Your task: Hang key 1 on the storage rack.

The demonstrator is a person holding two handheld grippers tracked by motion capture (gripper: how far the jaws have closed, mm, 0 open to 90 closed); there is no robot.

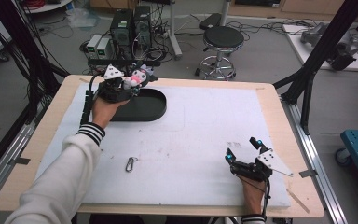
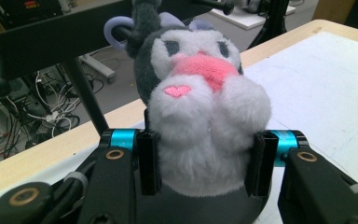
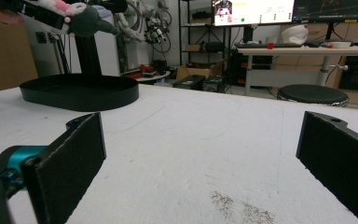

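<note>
A plush toy, white and dark grey with a pink nose, is squeezed between the pads of my left gripper. In the high view that left gripper holds the plush toy over the far left end of a black oval tray. My right gripper rests at the near right of the white mat, jaws wide apart with nothing between them. From the right gripper view I see the tray far off and the plush toy held above it.
A small metal carabiner lies on the white mat near the front centre. A round stool and computer boxes stand on the floor behind the table. Black frame posts flank both sides.
</note>
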